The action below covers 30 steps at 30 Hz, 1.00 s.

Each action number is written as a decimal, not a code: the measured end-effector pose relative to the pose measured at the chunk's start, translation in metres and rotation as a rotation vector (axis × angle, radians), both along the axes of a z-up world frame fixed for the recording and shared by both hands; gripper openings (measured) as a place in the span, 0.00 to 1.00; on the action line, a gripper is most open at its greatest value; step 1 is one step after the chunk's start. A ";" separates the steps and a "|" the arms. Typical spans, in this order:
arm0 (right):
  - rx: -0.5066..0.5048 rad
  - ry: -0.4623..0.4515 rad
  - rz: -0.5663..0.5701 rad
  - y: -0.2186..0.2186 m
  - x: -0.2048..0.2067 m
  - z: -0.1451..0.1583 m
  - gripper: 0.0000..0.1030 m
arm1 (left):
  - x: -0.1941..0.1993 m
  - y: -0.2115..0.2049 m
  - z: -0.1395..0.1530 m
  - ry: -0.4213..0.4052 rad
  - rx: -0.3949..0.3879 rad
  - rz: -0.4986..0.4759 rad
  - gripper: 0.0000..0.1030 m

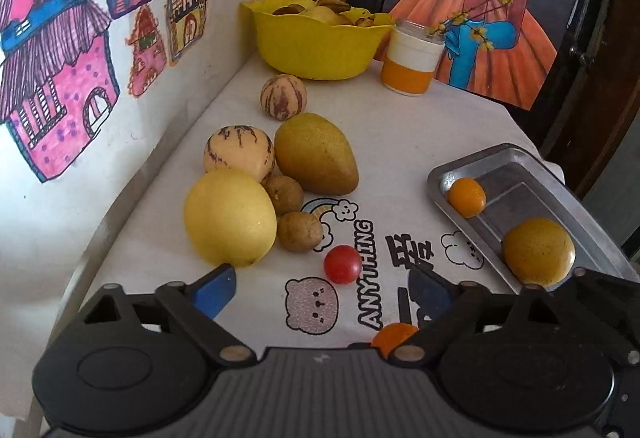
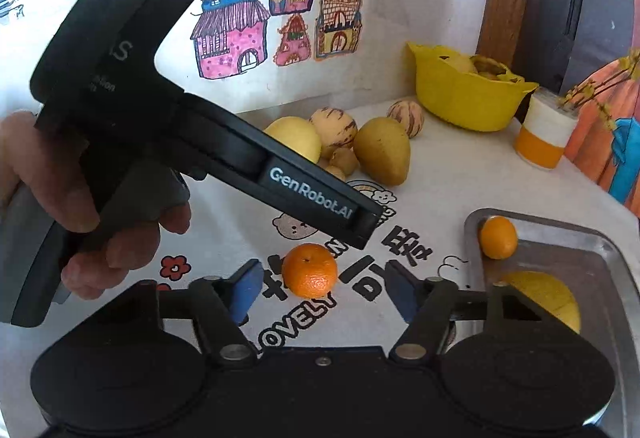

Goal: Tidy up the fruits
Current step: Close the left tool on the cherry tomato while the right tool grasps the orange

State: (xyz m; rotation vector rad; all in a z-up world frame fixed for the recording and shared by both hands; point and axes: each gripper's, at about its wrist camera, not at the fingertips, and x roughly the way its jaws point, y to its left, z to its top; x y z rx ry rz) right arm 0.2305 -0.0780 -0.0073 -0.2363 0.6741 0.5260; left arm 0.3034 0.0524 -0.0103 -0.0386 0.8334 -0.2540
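Cartoon-printed cloth covers the surface (image 1: 400,142). Left claw (image 1: 320,290) spread wide and empty, a cherry tomato (image 1: 343,264) just ahead between its fingers. Right claw (image 2: 320,292) likewise wide, a mandarin (image 2: 309,270) between its fingertips, ungripped. Metal tray (image 2: 580,238), right of both claws, holds two fruits.

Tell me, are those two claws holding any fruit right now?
No. The left gripper and right gripper are open; the tomato and orange just lie between their fingers.

Bright, soft daylight, mild shadows, sharp centre, strong fisheye bending at edges.
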 end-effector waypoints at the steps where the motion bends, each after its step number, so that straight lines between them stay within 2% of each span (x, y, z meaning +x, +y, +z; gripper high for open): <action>1: 0.004 0.005 0.001 0.000 0.000 -0.001 0.59 | -0.001 -0.001 0.000 -0.001 0.010 -0.004 0.83; 4: 0.011 0.017 0.003 0.001 0.002 -0.004 0.55 | -0.001 -0.003 -0.001 0.006 0.007 -0.012 0.73; 15: 0.031 0.035 0.011 0.000 0.005 -0.008 0.48 | 0.008 -0.011 -0.007 0.025 -0.018 0.018 0.56; 23: 0.043 0.045 0.014 0.001 0.005 -0.009 0.39 | 0.011 -0.013 -0.007 0.027 -0.019 0.029 0.30; 30: 0.054 0.052 0.014 -0.001 0.006 -0.009 0.34 | 0.013 -0.013 -0.007 0.031 -0.027 0.033 0.23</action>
